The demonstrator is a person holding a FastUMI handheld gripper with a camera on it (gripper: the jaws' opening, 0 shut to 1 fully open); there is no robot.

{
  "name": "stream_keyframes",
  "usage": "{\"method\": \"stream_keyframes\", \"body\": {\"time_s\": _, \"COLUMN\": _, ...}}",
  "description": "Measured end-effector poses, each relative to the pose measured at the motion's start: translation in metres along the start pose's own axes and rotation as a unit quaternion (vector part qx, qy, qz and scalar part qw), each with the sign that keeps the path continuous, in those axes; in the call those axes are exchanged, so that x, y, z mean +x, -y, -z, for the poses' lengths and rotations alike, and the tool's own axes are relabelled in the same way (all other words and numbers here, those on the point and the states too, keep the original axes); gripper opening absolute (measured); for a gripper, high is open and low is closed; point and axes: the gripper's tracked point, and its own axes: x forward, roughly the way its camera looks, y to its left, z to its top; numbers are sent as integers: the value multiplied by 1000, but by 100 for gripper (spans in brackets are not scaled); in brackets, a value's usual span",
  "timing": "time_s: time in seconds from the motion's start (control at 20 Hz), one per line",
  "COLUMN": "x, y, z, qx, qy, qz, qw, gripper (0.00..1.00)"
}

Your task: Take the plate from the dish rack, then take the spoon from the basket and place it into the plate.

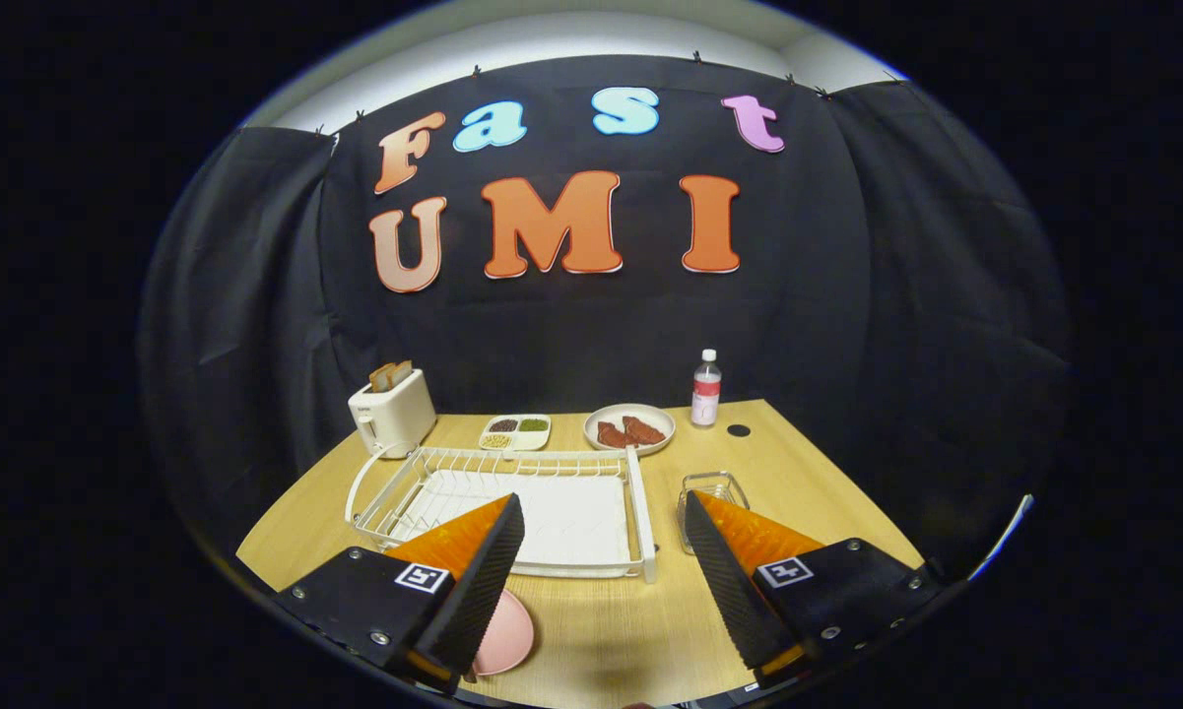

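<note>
One step looks done: the plate lies on the table by our left finger, out of the rack. Our gripper hangs open, empty. The spoon remains; we cannot make it out in the basket.

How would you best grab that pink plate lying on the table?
By its rim. The pink plate lies flat on the table, just in front of the dish rack and partly behind one finger of the open gripper. Probably come down from above at its exposed edge, one finger slipping under the lip.
</note>
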Motion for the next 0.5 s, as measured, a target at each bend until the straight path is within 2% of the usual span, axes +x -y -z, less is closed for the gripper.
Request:
{"method": "stream_keyframes", "body": {"time_s": 0.2, "x": -6, "y": 20, "z": -36, "qx": 12, "qy": 23, "qz": 8, "qw": 1000, "gripper": 98}}
{"method": "stream_keyframes", "body": {"time_s": 0.5, "x": -11, "y": 52, "z": -66, "qx": -15, "qy": 55, "qz": 26, "qw": 998, "gripper": 98}}
